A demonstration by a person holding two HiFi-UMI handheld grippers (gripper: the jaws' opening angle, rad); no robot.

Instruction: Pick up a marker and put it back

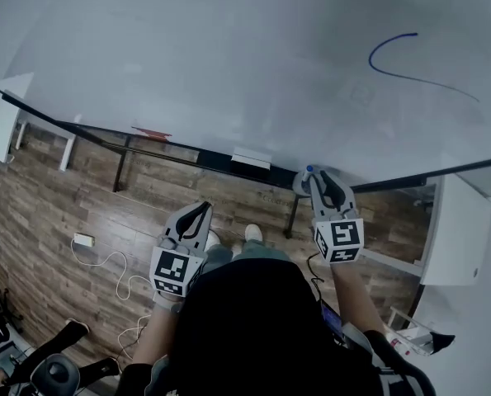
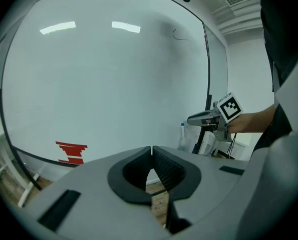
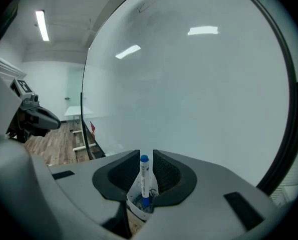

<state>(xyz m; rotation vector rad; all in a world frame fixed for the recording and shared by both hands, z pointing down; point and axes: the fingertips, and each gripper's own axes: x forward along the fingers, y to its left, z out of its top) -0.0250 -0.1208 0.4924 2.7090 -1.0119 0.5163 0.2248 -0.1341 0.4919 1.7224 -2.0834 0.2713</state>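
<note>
Left tongs [image 2: 152, 150] pinched together, held low — right tongs [image 3: 145, 156] further forward, clamped on the marker [image 3: 144, 176].

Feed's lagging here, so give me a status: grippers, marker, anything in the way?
Right gripper shut on marker, lower end at the cup. Left gripper shut, empty. Nothing in the way.

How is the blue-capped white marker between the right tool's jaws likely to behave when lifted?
The white marker with a blue cap looks slim and rigid, so it is probably stiff and light. Its smooth round barrel may slip in a light grip. Set flat, it would likely roll.
</note>
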